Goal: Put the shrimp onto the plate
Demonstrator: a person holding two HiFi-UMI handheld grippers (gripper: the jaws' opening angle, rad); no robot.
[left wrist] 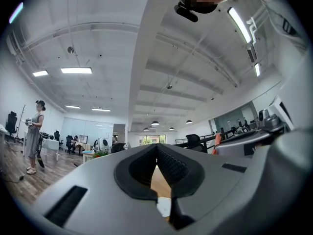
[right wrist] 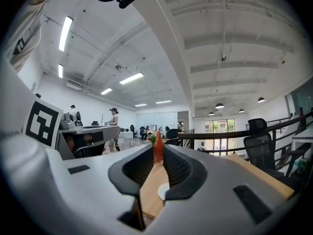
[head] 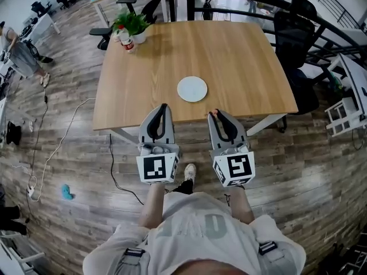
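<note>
Shrimp (right wrist: 158,150) between tips of the right tongs (head: 217,115), near the plate (head: 191,89)

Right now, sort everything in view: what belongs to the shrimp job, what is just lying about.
Job: shrimp, gripped in the right tongs; white plate on the wooden table.
Lying about: potted plant; bottle beside it; black office chair.
</note>
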